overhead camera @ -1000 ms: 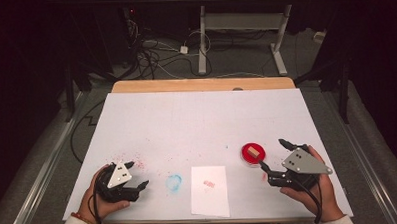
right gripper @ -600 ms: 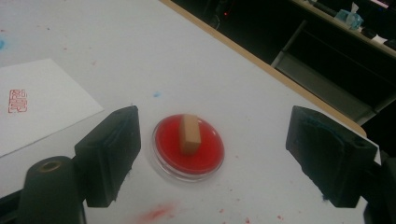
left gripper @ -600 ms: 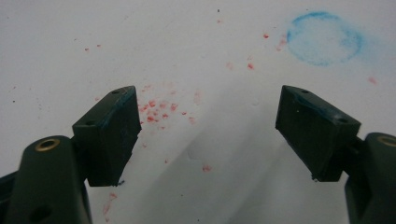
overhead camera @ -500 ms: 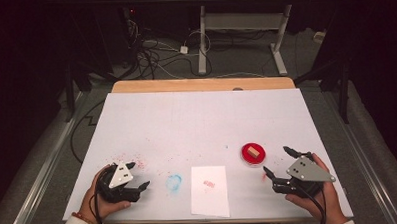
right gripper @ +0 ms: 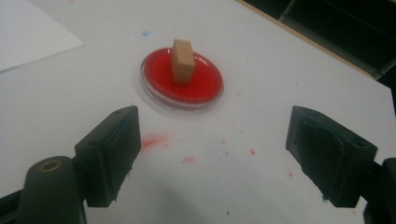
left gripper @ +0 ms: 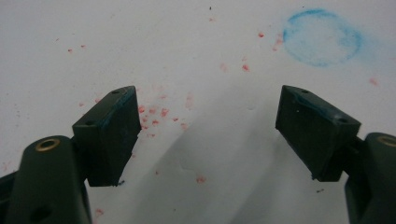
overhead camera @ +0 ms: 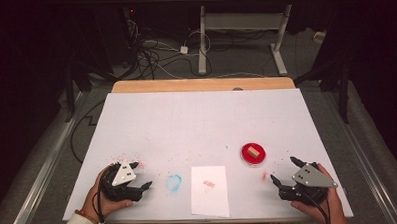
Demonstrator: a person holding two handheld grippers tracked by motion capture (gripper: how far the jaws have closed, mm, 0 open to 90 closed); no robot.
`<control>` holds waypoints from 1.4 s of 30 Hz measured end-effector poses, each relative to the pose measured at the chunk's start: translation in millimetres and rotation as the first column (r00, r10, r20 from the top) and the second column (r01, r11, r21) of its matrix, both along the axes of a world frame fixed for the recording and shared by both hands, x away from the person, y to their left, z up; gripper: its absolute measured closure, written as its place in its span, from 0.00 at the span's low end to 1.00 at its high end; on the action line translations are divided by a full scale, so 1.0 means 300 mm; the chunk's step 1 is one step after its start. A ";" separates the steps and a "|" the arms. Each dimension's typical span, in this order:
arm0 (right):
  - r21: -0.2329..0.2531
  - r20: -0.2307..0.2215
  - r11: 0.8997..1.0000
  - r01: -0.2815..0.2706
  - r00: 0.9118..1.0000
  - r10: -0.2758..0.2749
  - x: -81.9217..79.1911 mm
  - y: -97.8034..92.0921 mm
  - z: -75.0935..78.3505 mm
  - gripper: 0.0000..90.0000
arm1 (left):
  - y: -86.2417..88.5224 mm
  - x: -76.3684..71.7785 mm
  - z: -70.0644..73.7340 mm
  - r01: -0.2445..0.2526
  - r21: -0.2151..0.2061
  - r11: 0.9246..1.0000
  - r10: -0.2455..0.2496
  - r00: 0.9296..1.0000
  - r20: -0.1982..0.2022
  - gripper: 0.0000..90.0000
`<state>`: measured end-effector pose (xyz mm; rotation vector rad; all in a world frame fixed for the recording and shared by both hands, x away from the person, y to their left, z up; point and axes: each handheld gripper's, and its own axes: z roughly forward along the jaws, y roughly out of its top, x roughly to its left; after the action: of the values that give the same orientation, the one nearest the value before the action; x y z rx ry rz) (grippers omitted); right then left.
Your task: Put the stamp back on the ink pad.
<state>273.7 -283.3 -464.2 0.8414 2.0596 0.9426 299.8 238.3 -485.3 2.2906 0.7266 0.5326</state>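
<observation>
near the table's front right corner the right gripper rests with its jaws spread wide and empty, aimed at the wooden stamp standing upright in the red ink dish. the left gripper lies released too. judging by this, the reach for the stamp is about to begin: move forward, straddle the block, then close

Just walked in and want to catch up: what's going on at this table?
A person holds a gripper in each hand at the near edge of a white table. Both are open and empty. The right gripper points at a small wooden stamp standing on a red ink pad, not touching it. The left gripper rests near a blue ring mark. Between them lies a paper sheet bearing a red print.
</observation>
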 end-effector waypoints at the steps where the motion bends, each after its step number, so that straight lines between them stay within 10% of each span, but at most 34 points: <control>1: -0.005 -0.008 1.000 0.002 1.000 -0.002 0.000 -0.007 -0.007 0.21 | 0.000 0.000 0.000 -0.002 -0.001 1.000 0.002 1.000 0.000 0.24; 42: 0.009 -0.005 1.000 0.007 1.000 -0.007 0.002 -0.009 -0.014 0.21 | -0.002 -0.016 0.002 0.010 0.021 1.000 -0.010 1.000 0.010 0.24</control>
<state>274.3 -285.9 -468.5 0.8557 2.0564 0.9483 295.0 237.7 -484.7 2.3080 0.7077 0.5490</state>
